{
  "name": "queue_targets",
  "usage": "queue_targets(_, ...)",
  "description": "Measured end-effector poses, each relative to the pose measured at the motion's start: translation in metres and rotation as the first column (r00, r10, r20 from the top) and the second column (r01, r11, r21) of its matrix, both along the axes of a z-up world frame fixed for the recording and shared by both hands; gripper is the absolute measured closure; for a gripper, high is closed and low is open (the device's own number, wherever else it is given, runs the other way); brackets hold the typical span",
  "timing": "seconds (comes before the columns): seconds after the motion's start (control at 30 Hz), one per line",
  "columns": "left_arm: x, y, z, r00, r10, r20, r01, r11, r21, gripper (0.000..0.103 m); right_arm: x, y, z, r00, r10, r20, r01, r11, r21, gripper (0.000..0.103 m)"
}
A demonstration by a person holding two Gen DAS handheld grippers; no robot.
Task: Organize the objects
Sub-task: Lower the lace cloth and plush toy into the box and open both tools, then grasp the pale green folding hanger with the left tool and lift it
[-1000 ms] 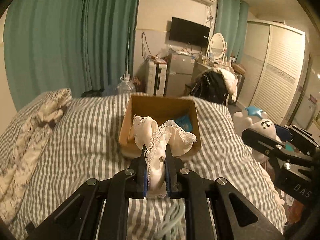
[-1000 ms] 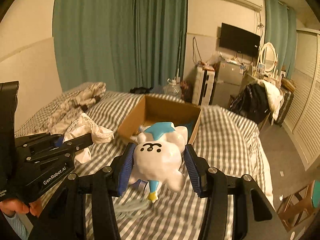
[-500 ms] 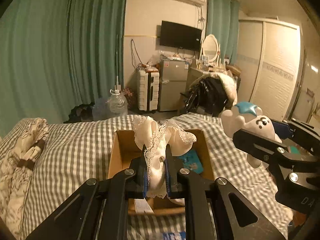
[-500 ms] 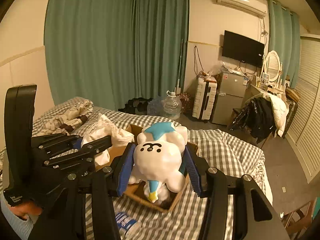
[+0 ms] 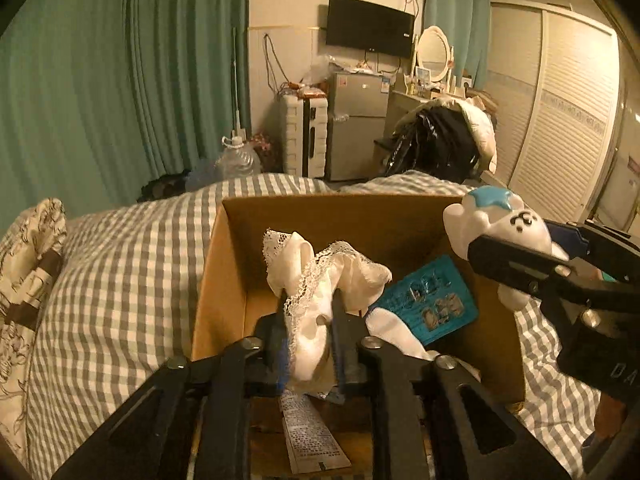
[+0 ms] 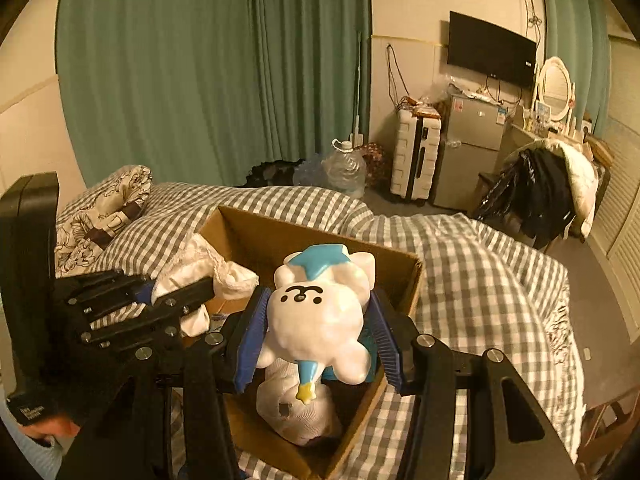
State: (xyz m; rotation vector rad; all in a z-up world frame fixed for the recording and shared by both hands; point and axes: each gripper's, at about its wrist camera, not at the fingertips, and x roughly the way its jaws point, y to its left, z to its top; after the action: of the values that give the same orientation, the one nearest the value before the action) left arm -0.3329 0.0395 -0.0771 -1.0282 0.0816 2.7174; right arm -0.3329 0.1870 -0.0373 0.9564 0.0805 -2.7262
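An open cardboard box (image 5: pixel 224 272) (image 6: pixel 404 276) sits on the grey checked bed. My left gripper (image 5: pixel 308 320) is shut on a white lace-trimmed cloth (image 5: pixel 320 276) and holds it over the box's left side; the cloth also shows in the right wrist view (image 6: pixel 208 268). My right gripper (image 6: pixel 316 332) is shut on a white bear toy with a blue star (image 6: pixel 320 304) and holds it above the box's right side; the toy shows in the left wrist view (image 5: pixel 496 224). Inside the box lie a teal packet (image 5: pixel 432 300) and a white bundle (image 6: pixel 296 412).
A floral pillow (image 6: pixel 100 208) lies on the bed to the left. Past the bed's foot stand a water jug (image 6: pixel 344 168), a white suitcase (image 6: pixel 416 152), a small fridge (image 6: pixel 468 144) and a chair heaped with clothes (image 6: pixel 544 184). A paper tag (image 5: pixel 312 436) lies below my left gripper.
Both grippers have moved forward and down towards the box. The cloth and the toy now hang over the box's inside instead of in front of it.
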Motion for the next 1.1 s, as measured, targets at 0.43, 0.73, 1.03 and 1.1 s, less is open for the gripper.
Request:
queue_targets(0.43,0.055,-0.03,0.049,0.992,0.129,0.005,-0.13,0.99,0.059,0.015,0.056,0.023,0.052,0.995,-0.046,-0.091,0.047,0.999,0.01,0.021)
queue_targets(0.73,0.137,-0.037,0.103,0.989,0.142,-0.046,-0.141,0.989,0.034,0.012,0.156,0.03,0.106,0.988,-0.026,-0.153,0.04,0.995,0.091,0.018)
queue_targets(1.03,0.207,-0.035,0.082,0.986,0.162,-0.048,-0.162,0.987,0.002,0.012,0.229,0.042,0.078,0.992,-0.059,-0.11,0.071,0.992,0.106,0.016)
queue_targets(1.1,0.217,-0.033,0.063,0.985,0.171,-0.03,-0.171,0.985,-0.013,0.012,0.239,0.047,0.059,0.993,-0.087,-0.082,0.096,0.99,0.106,0.016)
